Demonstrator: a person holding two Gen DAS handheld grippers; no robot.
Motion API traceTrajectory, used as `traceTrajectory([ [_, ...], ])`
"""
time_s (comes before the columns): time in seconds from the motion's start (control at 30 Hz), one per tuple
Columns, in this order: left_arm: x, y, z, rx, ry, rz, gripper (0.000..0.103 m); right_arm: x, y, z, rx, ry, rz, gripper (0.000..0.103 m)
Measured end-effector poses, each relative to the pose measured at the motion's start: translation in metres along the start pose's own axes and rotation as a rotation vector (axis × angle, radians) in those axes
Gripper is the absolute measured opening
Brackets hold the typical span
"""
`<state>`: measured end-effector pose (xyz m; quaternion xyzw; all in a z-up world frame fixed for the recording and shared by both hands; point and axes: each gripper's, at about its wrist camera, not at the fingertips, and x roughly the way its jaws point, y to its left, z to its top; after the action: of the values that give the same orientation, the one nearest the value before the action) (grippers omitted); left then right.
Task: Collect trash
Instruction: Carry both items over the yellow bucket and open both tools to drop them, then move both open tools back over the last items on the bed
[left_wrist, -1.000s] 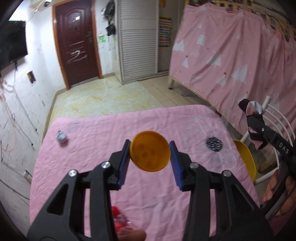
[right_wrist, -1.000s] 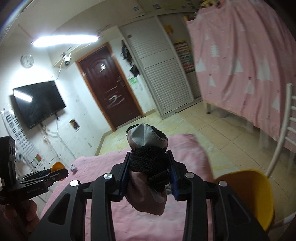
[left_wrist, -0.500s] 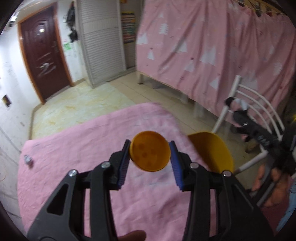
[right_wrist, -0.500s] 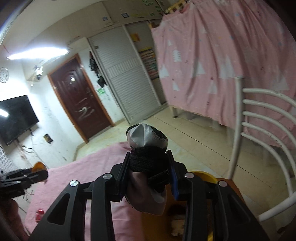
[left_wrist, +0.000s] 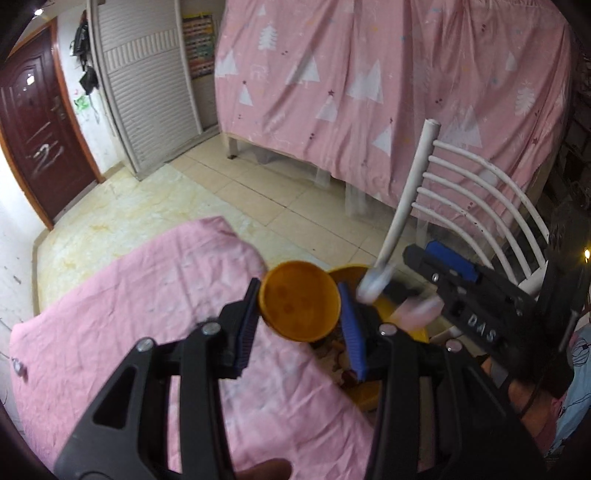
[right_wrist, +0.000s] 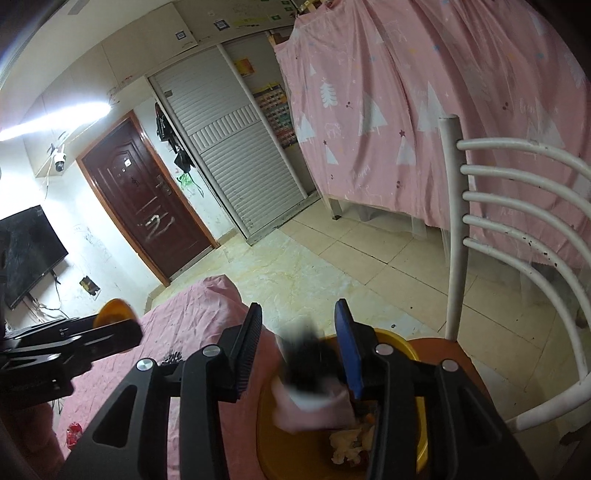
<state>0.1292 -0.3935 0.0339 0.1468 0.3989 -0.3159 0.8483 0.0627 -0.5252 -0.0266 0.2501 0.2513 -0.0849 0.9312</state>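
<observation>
My left gripper is shut on a round orange lid and holds it above the edge of the pink table, next to the yellow bin. My right gripper is open above that bin. A blurred pink-and-black crumpled cloth is below its fingers, falling into the bin. The right gripper also shows in the left wrist view, with the blurred cloth under it. Crumpled trash lies in the bin.
A white chair stands behind the bin, which sits on its seat. A small foil ball lies at the table's far left, a red wrapper near its front. A pink curtain hangs behind.
Both grippers have swung right from the table toward the bin. The right gripper has opened and let go of the cloth, which is dropping. The left still holds the lid.
</observation>
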Motion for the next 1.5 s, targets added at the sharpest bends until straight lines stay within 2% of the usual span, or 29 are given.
traceTrajectory([
  [0.1, 0.004, -0.008, 0.004, 0.003, 0.008, -0.03, 0.041, -0.003, -0.007, 0.002, 0.012, -0.013, -0.015, 0.038],
  [0.17, 0.001, -0.013, 0.005, 0.007, 0.0, -0.041, 0.058, -0.006, -0.014, 0.004, 0.023, -0.023, -0.025, 0.039],
  [0.2, 0.001, -0.015, 0.007, 0.008, -0.004, -0.044, 0.06, -0.007, -0.017, 0.004, 0.031, -0.027, -0.025, 0.04],
  [0.5, -0.014, -0.01, 0.009, 0.0, -0.037, -0.026, 0.061, -0.011, -0.014, 0.008, 0.038, -0.038, 0.0, 0.042],
  [0.77, -0.039, 0.012, 0.006, -0.04, -0.076, -0.002, 0.061, -0.011, 0.015, 0.005, -0.023, -0.033, 0.03, 0.043],
  [0.9, -0.057, 0.033, -0.002, -0.064, -0.1, 0.031, 0.061, -0.011, 0.034, 0.001, -0.063, -0.029, 0.049, 0.044],
  [1.1, -0.092, 0.084, -0.018, -0.14, -0.147, 0.106, 0.061, -0.006, 0.064, -0.01, -0.125, -0.007, 0.083, 0.049],
  [1.27, -0.117, 0.122, -0.027, -0.194, -0.177, 0.159, 0.061, -0.002, 0.098, -0.023, -0.196, 0.03, 0.13, 0.052],
  [1.37, -0.131, 0.143, -0.036, -0.212, -0.186, 0.196, 0.065, 0.001, 0.119, -0.032, -0.247, 0.051, 0.153, 0.055],
  [1.5, -0.144, 0.173, -0.05, -0.244, -0.189, 0.25, 0.065, 0.003, 0.149, -0.049, -0.288, 0.099, 0.221, 0.057],
])
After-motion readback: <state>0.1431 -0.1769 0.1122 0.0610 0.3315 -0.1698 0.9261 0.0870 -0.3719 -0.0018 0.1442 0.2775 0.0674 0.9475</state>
